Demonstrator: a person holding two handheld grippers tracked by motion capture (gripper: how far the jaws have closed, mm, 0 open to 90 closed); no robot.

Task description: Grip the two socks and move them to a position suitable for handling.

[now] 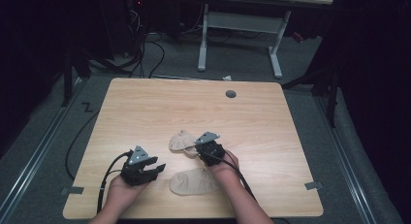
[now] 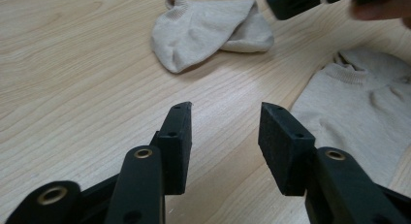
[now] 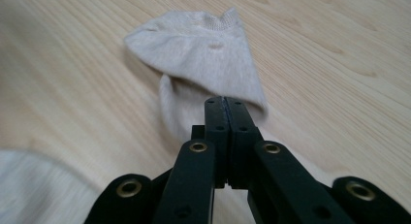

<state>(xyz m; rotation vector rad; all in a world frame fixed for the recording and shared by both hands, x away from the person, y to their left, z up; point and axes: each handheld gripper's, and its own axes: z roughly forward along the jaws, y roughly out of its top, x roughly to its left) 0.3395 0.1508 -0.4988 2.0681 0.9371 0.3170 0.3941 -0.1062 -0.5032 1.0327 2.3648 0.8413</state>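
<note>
Two beige ankle socks lie on the wooden table (image 1: 145, 103). The folded sock (image 1: 181, 140) (image 2: 203, 32) (image 3: 203, 54) is doubled over on itself. The flat sock (image 1: 194, 181) (image 2: 363, 107) lies nearer the front edge. My right gripper (image 1: 202, 145) (image 3: 226, 104) is shut, its tips right at the near edge of the folded sock; I see no fabric between the jaws. My left gripper (image 1: 154, 167) (image 2: 225, 117) is open with nothing in it, low over bare wood just left of the flat sock. The right gripper's jaw tip (image 2: 291, 2) also shows beyond the folded sock.
A round grey cable hole (image 1: 230, 94) sits near the table's far edge. Beyond the table stand a white desk frame (image 1: 240, 30) and floor cables (image 1: 145, 54). Tape marks (image 1: 71, 190) sit at the front corners. Cables trail from both grippers toward the person.
</note>
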